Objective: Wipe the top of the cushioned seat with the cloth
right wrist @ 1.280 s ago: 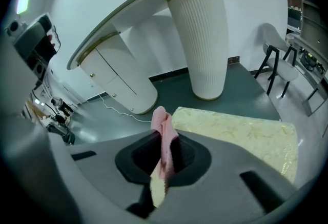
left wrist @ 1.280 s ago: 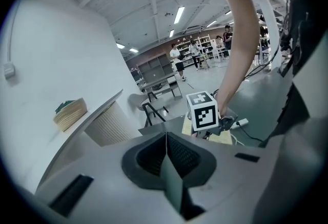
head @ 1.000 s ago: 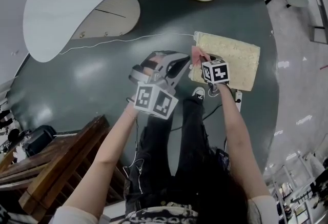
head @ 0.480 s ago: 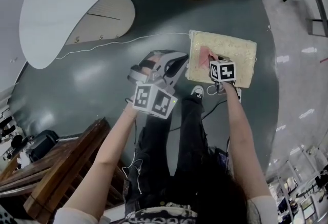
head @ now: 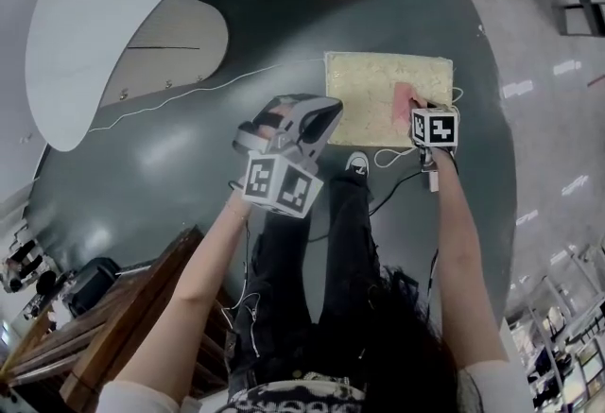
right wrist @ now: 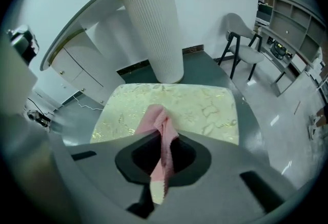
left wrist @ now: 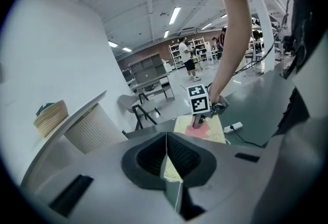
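The cloth [right wrist: 155,117] is pinched between the closed jaws of the right gripper [right wrist: 163,152], and its free end is laid on the top of the cushioned seat [right wrist: 205,110]. In the head view the cloth is seen on the right-hand part of the seat top, near the edge closest to the person. The left gripper [left wrist: 166,164] is held clear of the seat, above the dark glossy floor [head: 151,156], with its jaws closed together on nothing.

The wiping step is judged to be under way, with much of the top yet to be covered. Light, even downward pressure should be applied so that the cloth, not the jaws, is dragged over the fabric. Straight, overlapping passes from one short edge to the other are recommended, corners included. The grip should not be relaxed, since only a narrow fold is clamped.

The seat is rectangular with rounded corners. It is covered in pale yellow fabric with a marbled pattern and a faint sheen, and it is expected to yield under load. The cloth is thin, pink and limp, with a zigzag-cut edge. A white ribbed column [right wrist: 152,25] stands just behind the seat, and contact with it should be avoided.
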The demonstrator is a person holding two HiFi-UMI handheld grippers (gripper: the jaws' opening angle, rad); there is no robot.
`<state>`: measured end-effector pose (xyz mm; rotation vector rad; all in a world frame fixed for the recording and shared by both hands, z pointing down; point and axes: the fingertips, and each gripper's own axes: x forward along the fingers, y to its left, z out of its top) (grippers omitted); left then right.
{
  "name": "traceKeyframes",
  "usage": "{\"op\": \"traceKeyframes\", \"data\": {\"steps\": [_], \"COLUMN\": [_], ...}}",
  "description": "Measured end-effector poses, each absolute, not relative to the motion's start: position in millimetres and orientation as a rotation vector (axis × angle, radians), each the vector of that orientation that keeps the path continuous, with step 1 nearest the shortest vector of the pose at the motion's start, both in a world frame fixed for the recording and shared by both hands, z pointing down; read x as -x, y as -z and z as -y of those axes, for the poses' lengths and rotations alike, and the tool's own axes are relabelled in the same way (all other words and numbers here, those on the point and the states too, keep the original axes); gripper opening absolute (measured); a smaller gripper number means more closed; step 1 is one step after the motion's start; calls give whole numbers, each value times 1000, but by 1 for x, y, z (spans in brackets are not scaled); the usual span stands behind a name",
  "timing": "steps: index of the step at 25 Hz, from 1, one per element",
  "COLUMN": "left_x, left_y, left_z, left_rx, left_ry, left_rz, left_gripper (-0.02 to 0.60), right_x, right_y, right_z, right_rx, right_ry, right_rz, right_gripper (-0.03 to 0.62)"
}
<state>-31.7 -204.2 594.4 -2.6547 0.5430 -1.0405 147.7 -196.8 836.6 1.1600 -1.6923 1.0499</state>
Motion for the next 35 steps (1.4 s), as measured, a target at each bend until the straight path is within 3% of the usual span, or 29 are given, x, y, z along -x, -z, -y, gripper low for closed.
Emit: {"op": "traceKeyframes", "data": {"steps": [11, 18, 25, 35], "left_x": [-13, -29, -18, 27], "left_y": [-598, -594, -590, -600], "left_z": [200, 197, 196, 193], "left_rx": [2650, 2642, 2632, 2605], "left_ry": [1040, 1032, 1046, 1080], "left_rz": [-457, -440, -480, -576], "left_gripper": [6, 6, 6, 6], "right_x": [-260, -280, -224, -72], "right_y": [-836, -830, -797, -794], "right_z": [185, 175, 173, 152], "right_rx": [-1315, -1359, -1309, -1029], "right_ry": [-1067, -1085, -1051, -1044], "right_rz": [1565, 1550, 1748, 1978], "right_gripper": [12, 12, 12, 12]}}
